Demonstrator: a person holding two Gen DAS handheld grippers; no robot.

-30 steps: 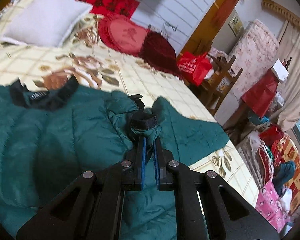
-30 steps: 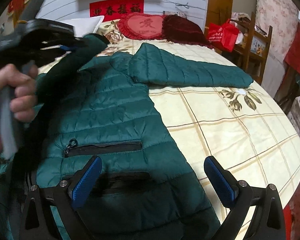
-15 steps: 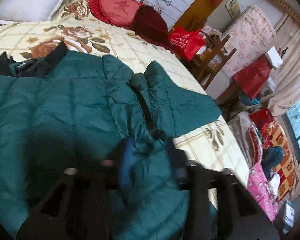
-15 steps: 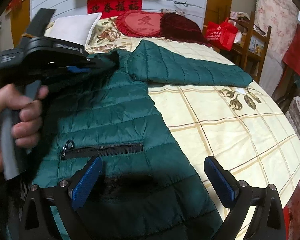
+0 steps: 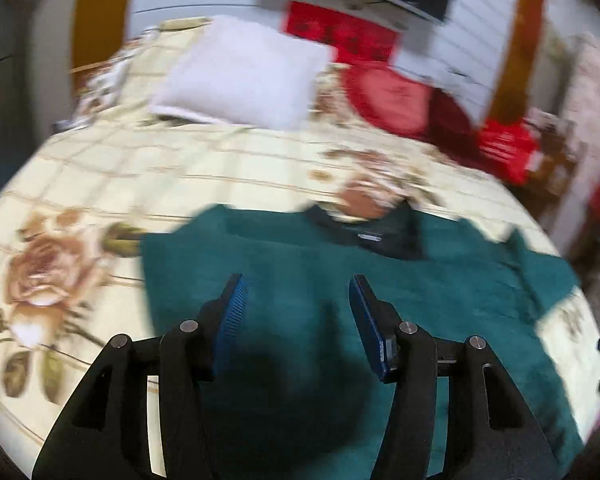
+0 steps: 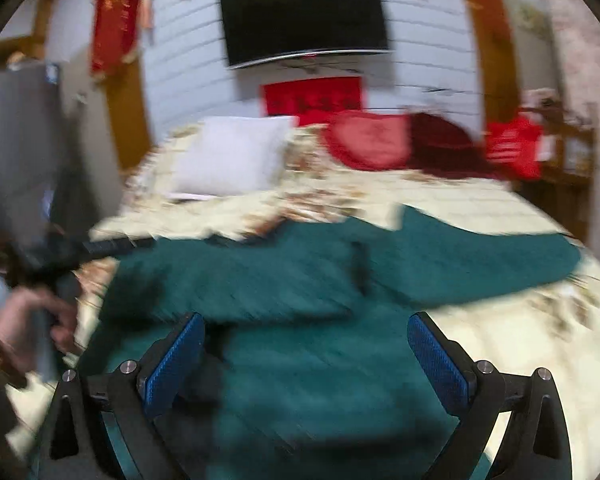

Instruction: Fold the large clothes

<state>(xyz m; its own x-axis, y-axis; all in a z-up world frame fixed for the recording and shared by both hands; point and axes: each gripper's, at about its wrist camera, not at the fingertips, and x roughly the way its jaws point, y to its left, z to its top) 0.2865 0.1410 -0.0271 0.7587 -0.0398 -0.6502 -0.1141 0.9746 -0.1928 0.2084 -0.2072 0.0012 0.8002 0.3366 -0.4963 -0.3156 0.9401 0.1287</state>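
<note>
A dark green quilted jacket (image 5: 380, 280) lies spread on the bed, its black collar (image 5: 364, 232) at the far side. My left gripper (image 5: 298, 312) is open and empty above the jacket's body. The jacket also shows in the right wrist view (image 6: 300, 300), with one sleeve (image 6: 480, 264) stretched to the right and a flap folded over the middle. My right gripper (image 6: 306, 360) is wide open and empty above the jacket's lower part. The left gripper (image 6: 100, 246) and the hand holding it show at the left of that view. Both views are blurred.
The bed has a cream floral quilt (image 5: 100, 200). A white pillow (image 5: 244, 76), a red heart cushion (image 5: 392, 96) and a dark red cushion (image 6: 440, 144) lie at its head. A red bag (image 6: 512, 148) sits on a wooden chair at the right. A television (image 6: 304, 20) hangs on the wall.
My left gripper has let go of the jacket's sleeve cuff, opened, and swung left toward the pillow side. The sleeve now lies folded over the jacket. The right gripper has tilted upward.
</note>
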